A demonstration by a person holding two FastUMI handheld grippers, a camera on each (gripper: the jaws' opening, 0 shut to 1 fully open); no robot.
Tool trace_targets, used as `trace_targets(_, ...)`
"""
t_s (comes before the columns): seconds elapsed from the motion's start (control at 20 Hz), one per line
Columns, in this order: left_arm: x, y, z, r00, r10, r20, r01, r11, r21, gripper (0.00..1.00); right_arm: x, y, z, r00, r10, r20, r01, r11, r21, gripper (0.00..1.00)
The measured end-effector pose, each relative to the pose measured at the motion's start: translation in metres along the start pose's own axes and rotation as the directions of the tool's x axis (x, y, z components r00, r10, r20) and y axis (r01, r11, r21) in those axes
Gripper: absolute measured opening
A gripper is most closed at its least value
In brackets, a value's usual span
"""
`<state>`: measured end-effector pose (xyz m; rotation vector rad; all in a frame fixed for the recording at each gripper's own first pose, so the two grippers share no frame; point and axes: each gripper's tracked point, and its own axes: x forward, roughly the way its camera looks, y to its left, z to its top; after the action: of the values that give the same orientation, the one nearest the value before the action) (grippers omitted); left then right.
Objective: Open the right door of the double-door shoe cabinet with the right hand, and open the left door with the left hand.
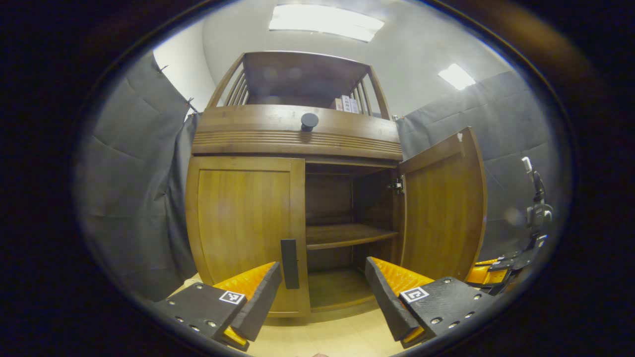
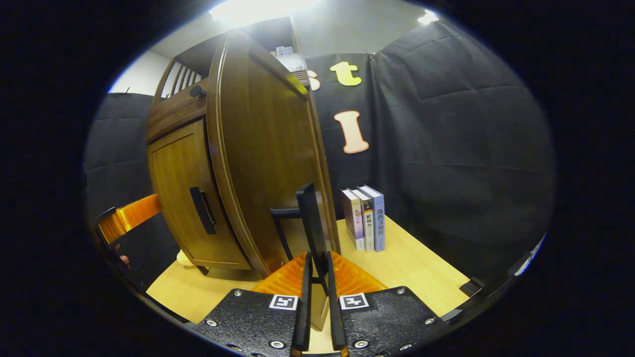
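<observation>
Cabinet stands on the counter, its right door swung wide, left door closed. The left gripper hangs wide open, holding nothing, with the left door's handle near its left finger. The right gripper is clamped on the right door's handle. Books stand at 2 o'clock from it.

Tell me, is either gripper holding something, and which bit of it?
Yes. The right gripper is shut on the right door's handle, pinching the bar's lower end. The left gripper is open and holds nothing; the left door's handle sits between its fingers, untouched.
</observation>
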<state>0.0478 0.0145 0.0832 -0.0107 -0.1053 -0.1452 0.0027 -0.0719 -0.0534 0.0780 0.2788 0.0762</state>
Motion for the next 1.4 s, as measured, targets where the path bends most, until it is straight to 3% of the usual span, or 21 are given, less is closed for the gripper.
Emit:
trace_targets(0.5,0.032,0.006,-0.014,0.999,0.034,-0.027,-0.034,0.999,0.010,1.00,-0.034,-0.077,0.008,0.969,-0.239,0.058,0.242,0.969,-0.049,0.11)
trace_targets(0.75,0.049,0.028,-0.025,0.996,0.077,-0.036,-0.077,0.997,0.013,1.00,-0.052,-0.077,0.008,0.969,-0.237,0.074,0.241,0.968,-0.065,0.13)
trace_targets(1.0,0.069,0.050,-0.038,0.991,0.114,-0.063,-0.114,0.993,0.007,1.00,-0.071,-0.055,0.030,0.965,-0.195,0.174,0.219,0.968,-0.126,0.85)
trace_targets(1.1,0.082,0.055,-0.042,0.992,0.108,-0.064,-0.107,0.994,0.012,1.00,-0.077,-0.051,0.033,0.960,-0.191,0.204,0.226,0.960,-0.164,0.93)
trace_targets(1.4,0.125,0.075,-0.068,0.984,0.138,-0.114,-0.138,0.990,0.005,1.00,-0.079,-0.033,0.031,0.970,-0.144,0.195,0.178,0.969,-0.171,0.92)
